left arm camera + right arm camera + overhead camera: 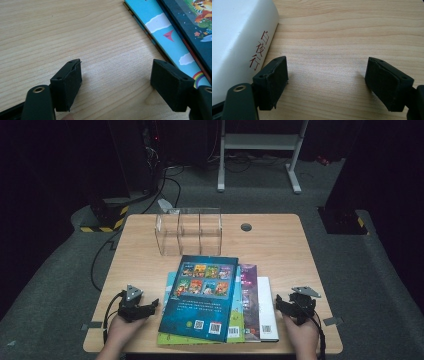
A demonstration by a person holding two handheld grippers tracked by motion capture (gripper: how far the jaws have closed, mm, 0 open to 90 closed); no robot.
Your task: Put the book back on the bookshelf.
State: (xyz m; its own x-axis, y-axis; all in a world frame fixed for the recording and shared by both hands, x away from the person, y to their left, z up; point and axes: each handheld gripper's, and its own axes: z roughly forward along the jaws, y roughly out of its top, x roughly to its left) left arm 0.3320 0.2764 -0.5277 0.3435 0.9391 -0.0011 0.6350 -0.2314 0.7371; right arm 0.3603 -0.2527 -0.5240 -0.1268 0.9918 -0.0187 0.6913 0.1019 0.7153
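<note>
Stack of books [210, 300] lies mid-table, near edge, between my grippers. My right gripper view catches red characters on the white book [234, 37]'s spine. Left gripper [137, 306] and right gripper [295, 306] rest just beside the stack, jaws wide apart, holding nothing.

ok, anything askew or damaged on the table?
Mild only. The book stack is fanned, not squared: the top dark-blue book lies tilted, and the books under it stick out to its right and along its left edge. The clear organizer stands upright. No spill or damage visible.
</note>
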